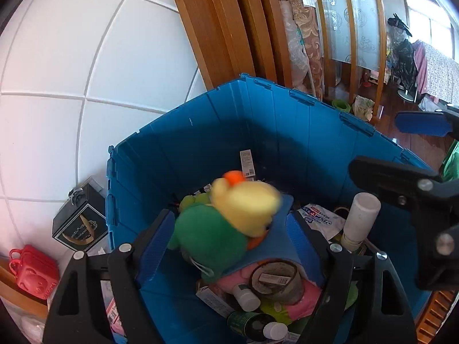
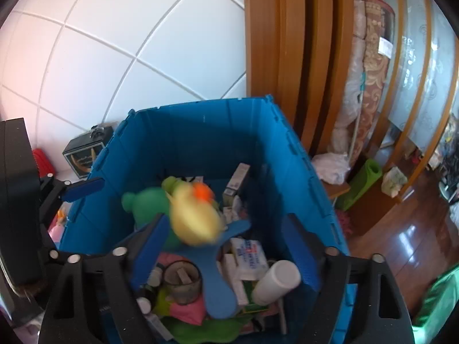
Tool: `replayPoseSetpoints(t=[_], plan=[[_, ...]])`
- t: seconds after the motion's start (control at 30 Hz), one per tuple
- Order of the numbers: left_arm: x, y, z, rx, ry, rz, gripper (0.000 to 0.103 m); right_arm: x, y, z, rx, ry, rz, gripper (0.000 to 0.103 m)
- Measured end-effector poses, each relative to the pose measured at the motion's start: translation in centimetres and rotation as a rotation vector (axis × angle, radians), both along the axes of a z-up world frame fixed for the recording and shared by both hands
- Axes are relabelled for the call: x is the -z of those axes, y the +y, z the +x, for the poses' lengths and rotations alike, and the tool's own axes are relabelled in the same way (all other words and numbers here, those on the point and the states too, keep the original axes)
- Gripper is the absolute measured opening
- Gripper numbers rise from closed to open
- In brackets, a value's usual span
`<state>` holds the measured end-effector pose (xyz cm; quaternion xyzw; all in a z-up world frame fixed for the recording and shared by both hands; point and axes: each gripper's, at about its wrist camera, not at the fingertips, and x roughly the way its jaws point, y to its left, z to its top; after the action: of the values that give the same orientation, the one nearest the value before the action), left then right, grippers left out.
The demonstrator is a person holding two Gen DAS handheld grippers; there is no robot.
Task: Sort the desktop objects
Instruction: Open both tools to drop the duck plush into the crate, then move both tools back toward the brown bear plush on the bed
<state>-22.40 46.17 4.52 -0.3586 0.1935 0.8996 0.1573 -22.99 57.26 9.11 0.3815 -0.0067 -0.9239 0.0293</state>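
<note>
A plush toy [image 1: 218,229] with a green body, yellow head and orange tuft is blurred above the open blue crate [image 1: 200,143]. It lies between the spread fingers of my left gripper [image 1: 231,216]; its green side is near the left pad and the right pad stands apart. In the right wrist view the same toy [image 2: 192,218] sits between the wide fingers of my right gripper [image 2: 225,220], with neither pad pressing it. A flat blue forked piece [image 2: 218,286] lies under it. The crate [image 2: 186,137] holds a white bottle [image 2: 275,283], a tape roll [image 2: 180,281] and small boxes.
A black gift box [image 1: 80,223] and a red case [image 1: 31,272] stand left of the crate by the white tiled wall. A wooden door frame rises behind it. A green rolled mat [image 2: 364,180] and a dark wood floor lie to the right.
</note>
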Motion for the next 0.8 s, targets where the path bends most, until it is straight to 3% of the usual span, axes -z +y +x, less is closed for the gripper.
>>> replayPoseSetpoints(t=[0.13, 0.3, 0.5, 0.7, 0.8], plan=[[-0.5, -1.4, 0.7, -0.030, 0.022, 0.028, 0.080, -0.7, 0.3, 1.3, 0.014, 0.032, 0.027, 0.103], [-1.7, -4.4, 2.6, -0.088, 0.091, 0.091, 0.080, -1.1, 0.4, 1.9, -0.007, 0.060, 0.052, 0.103], [-3.4, -10.7, 4.0, -0.202, 0.115, 0.152, 0.080, -1.4, -2.2, 1.5, -0.082, 0.070, 0.029, 0.103], [-3.6, -20.0, 4.8, -0.354, 0.146, 0.133, 0.080, -2.0, -7.8, 0.6, -0.189, 0.093, 0.005, 0.103], [-3.3, -25.9, 5.1, -0.433, 0.135, 0.161, 0.080, -2.4, -11.2, 0.4, -0.240, 0.100, 0.001, 0.103]])
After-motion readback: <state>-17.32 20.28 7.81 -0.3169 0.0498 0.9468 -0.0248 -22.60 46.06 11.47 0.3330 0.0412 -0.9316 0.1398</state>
